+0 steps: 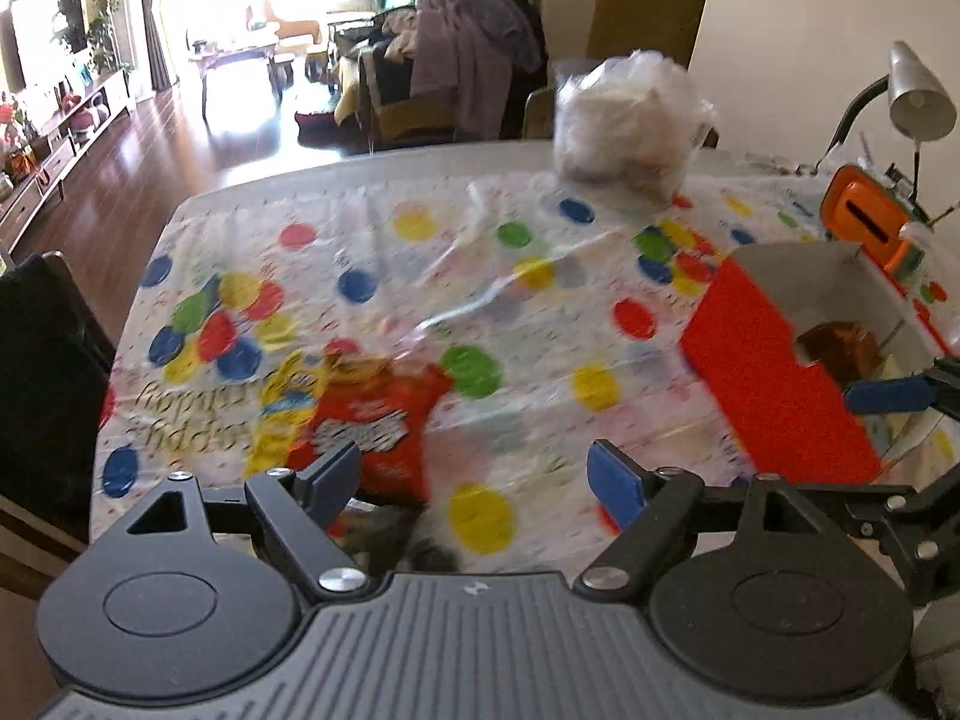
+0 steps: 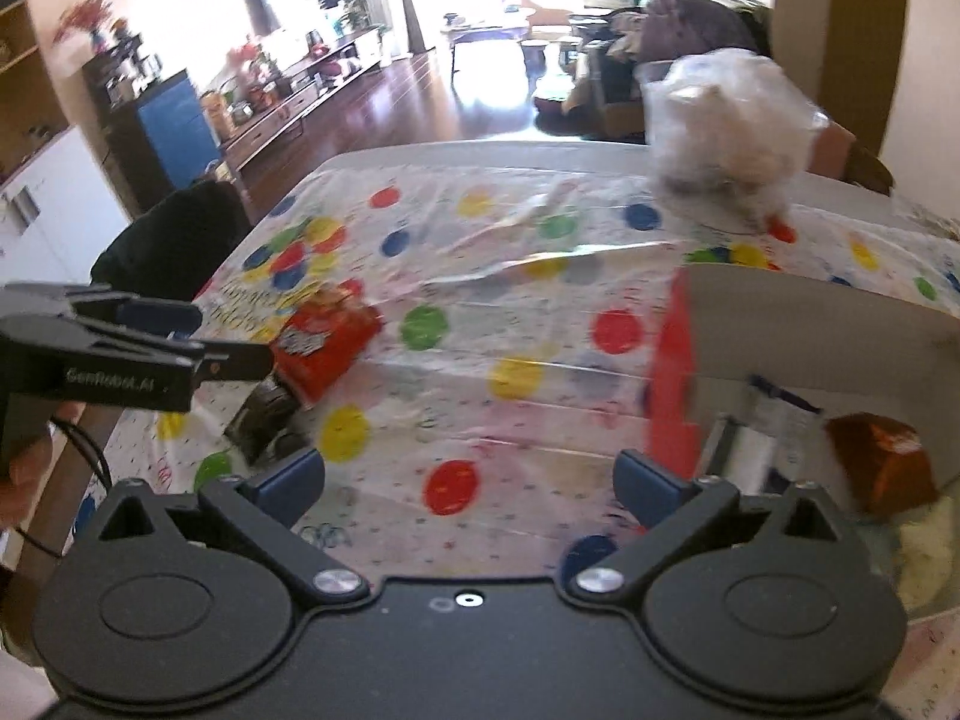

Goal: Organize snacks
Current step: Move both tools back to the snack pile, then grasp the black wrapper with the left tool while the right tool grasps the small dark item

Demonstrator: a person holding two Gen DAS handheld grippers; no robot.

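Note:
A red snack bag (image 1: 372,420) lies on the dotted tablecloth (image 1: 540,360), just beyond the left finger of my left gripper (image 1: 474,480). That gripper is open and holds nothing. At the right stands an open red box (image 1: 774,372) with a brown packet (image 1: 840,348) inside. In the right wrist view my right gripper (image 2: 471,480) is open and empty over the cloth, beside the red box (image 2: 672,372). The brown packet (image 2: 882,456) and a pale one (image 2: 924,546) lie in it. The red bag (image 2: 327,348) and a dark packet (image 2: 270,414) lie at the left, near my left gripper (image 2: 240,360).
A clear plastic bag of white stuff (image 1: 624,120) sits at the table's far edge. An orange device (image 1: 864,216) and a desk lamp (image 1: 918,90) stand at the far right. A black chair (image 1: 48,372) is at the table's left side. My right gripper's pads (image 1: 888,394) reach over the box.

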